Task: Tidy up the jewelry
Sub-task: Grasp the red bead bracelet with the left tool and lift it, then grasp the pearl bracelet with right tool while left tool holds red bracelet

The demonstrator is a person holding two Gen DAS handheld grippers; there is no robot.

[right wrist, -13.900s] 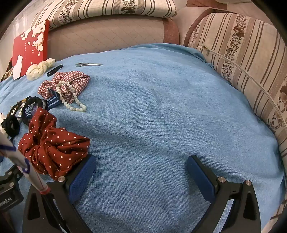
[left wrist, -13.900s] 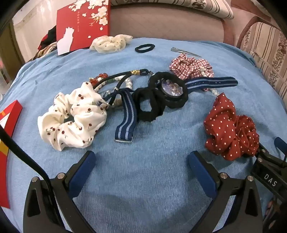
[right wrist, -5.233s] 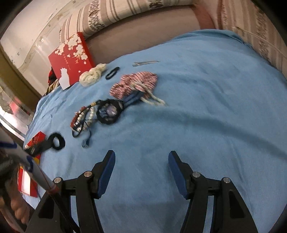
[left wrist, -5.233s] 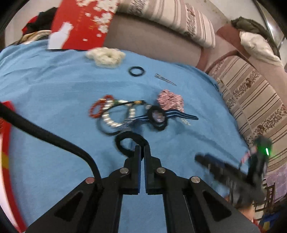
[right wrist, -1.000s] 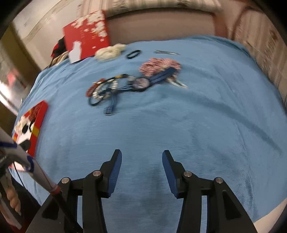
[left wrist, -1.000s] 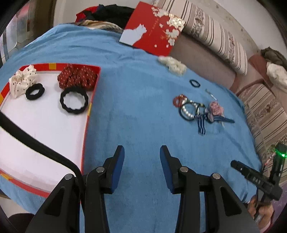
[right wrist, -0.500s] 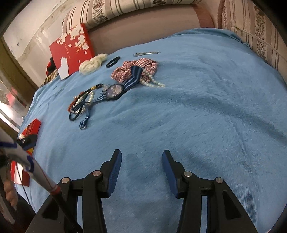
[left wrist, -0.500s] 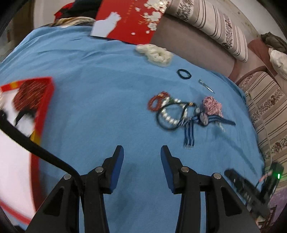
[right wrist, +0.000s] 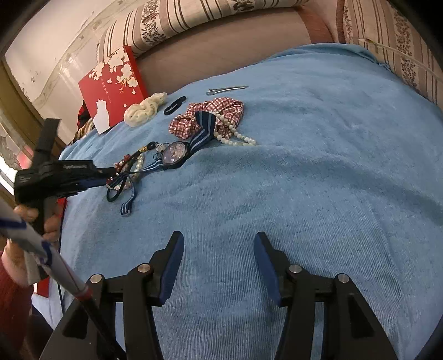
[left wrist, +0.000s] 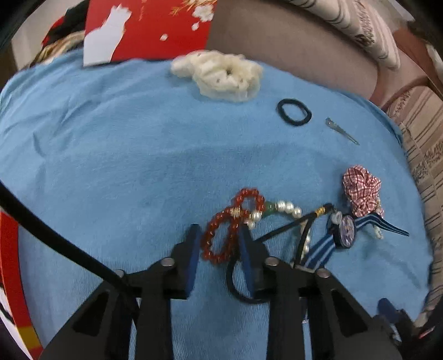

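Note:
My left gripper [left wrist: 220, 235] is open, its fingers on either side of a red bead bracelet [left wrist: 231, 229] on the blue cloth; the bracelet is tangled with a pearl strand [left wrist: 288, 206] and a black cord [left wrist: 293, 221]. To the right lies a watch [left wrist: 347, 231] with a striped blue strap, beside a red checked scrunchie [left wrist: 360, 188]. In the right wrist view my right gripper [right wrist: 218, 249] is open and empty above bare cloth, well short of the watch [right wrist: 174, 155] and the checked scrunchie [right wrist: 210, 116]. The left gripper [right wrist: 91, 174] shows there at the pile's left end.
A cream scrunchie [left wrist: 221, 72], a thin black hair tie [left wrist: 294, 112] and a metal hair clip [left wrist: 342, 130] lie further back. A red flowered box [left wrist: 144, 25] leans on the sofa back. The red tray's edge [left wrist: 11, 263] shows at far left. Striped cushions border the right.
My left gripper has moved forward from the tray side down onto the jewelry pile, and now straddles the red bead bracelet. My right gripper has hardly moved and stays open.

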